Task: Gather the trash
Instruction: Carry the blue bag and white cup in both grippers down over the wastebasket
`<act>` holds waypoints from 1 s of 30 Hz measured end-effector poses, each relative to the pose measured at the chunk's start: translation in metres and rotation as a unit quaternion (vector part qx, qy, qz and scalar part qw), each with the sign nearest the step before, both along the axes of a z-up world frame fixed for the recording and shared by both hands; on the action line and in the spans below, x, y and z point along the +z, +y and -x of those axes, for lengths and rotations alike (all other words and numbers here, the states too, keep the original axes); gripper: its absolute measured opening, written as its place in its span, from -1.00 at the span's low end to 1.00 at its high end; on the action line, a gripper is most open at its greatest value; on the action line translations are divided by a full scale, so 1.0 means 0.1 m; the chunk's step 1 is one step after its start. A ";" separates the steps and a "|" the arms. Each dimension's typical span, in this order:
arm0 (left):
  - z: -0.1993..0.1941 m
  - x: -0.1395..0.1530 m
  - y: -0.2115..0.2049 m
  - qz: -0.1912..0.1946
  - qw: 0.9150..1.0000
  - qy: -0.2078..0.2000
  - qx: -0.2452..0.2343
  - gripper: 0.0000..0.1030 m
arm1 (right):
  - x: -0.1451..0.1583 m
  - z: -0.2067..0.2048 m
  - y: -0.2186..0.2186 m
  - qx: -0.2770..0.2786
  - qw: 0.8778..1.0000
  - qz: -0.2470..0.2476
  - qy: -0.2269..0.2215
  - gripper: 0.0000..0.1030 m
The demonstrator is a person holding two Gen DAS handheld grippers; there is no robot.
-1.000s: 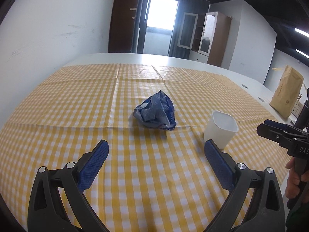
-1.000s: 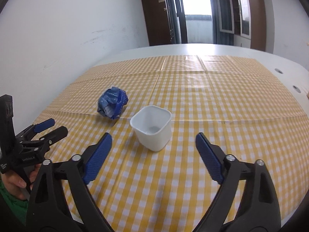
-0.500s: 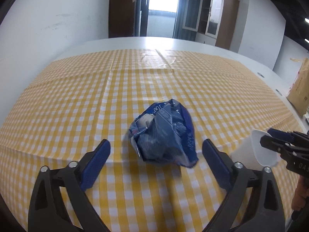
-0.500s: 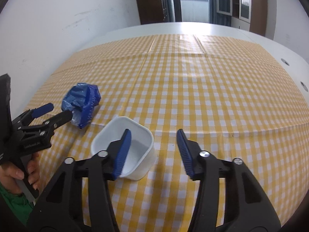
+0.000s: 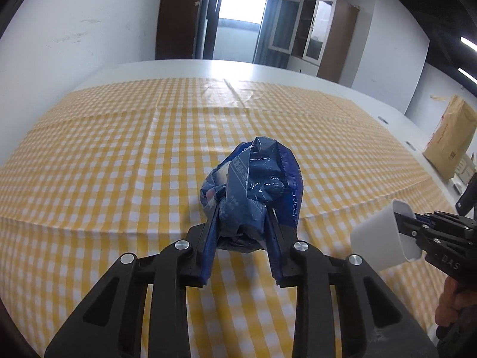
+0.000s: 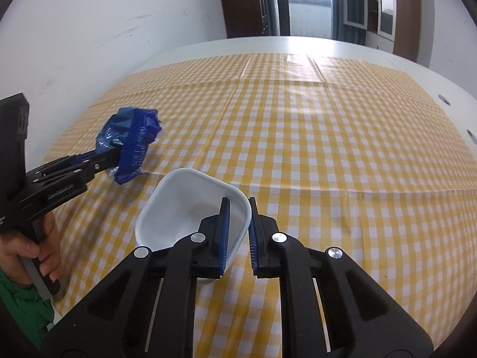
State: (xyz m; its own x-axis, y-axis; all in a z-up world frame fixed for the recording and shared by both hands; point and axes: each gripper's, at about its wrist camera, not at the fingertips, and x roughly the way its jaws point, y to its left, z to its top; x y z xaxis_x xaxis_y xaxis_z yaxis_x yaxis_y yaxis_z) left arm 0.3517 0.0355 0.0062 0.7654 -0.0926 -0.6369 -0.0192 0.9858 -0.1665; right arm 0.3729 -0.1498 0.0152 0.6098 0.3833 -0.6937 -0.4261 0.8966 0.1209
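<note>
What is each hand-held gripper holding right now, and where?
Left hand-held gripper closing on the crumpled blue wrapper's near end; right hand-held gripper closing on the white cup's near rim wall.

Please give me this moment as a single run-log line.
left gripper: closing on blue crumpled wrapper | right gripper: closing on wall of white cup | surface: yellow checked tablecloth

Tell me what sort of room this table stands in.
Probably an office or meeting room, not a home kitchen. A long white table carries a yellow checked cloth over part of it, glass-door cabinets stand against the far wall, and strip lights run along a dark ceiling.
</note>
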 end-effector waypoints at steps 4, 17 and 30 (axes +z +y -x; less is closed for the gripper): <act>0.37 0.21 -0.08 0.002 1.000 -0.025 -0.007 -0.45 | 0.17 0.24 -0.05 0.008 1.000 -0.005 -0.022 -0.79; 1.69 0.34 -0.25 0.036 0.996 -0.077 -0.028 -0.46 | 0.22 1.30 -0.15 0.040 0.997 -0.031 -0.060 -0.79; 2.48 0.24 -0.44 0.049 0.994 -0.093 -0.043 -0.46 | 0.09 2.16 -0.49 0.038 0.995 -0.056 -0.079 -0.79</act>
